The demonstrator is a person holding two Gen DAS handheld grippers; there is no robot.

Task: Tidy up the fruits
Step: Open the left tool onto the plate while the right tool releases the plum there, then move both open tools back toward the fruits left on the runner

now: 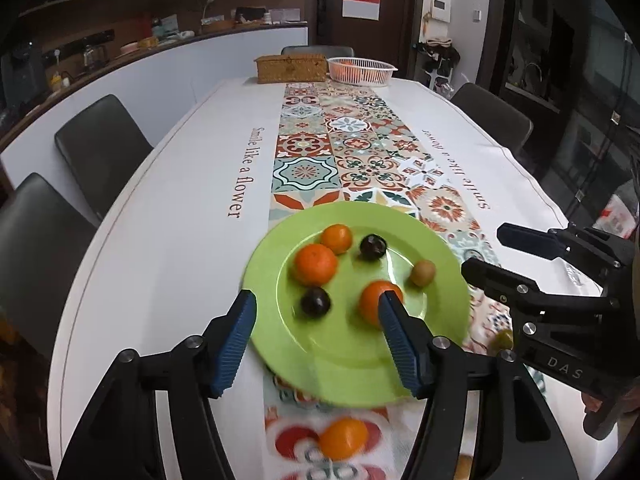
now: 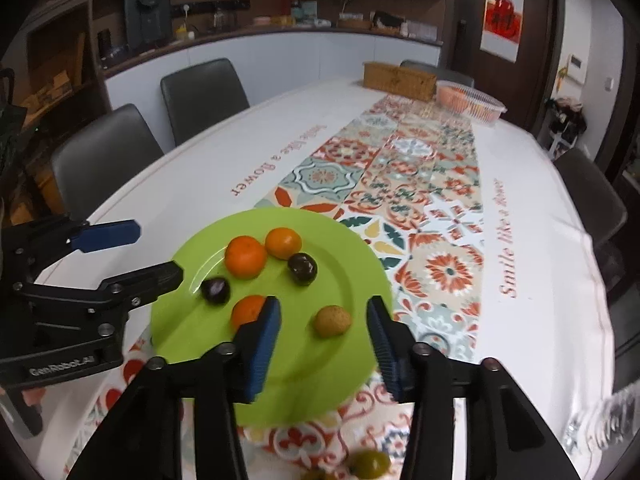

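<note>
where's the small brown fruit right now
The small brown fruit lies on the green plate, near its right side in the right wrist view, beside an orange and between the open right gripper's fingers.

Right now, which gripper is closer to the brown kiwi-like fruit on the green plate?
Right. The right gripper stands open just before the brown fruit, which lies in line with its gap. The left gripper sits across the green plate, by an orange.

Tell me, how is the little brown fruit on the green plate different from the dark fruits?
The brown fruit is pale tan and oval; the two dark fruits are shiny, almost black and rounder. The brown fruit lies alone near one side; the dark fruits lie beside oranges. All rest loose on the green plate.
</note>
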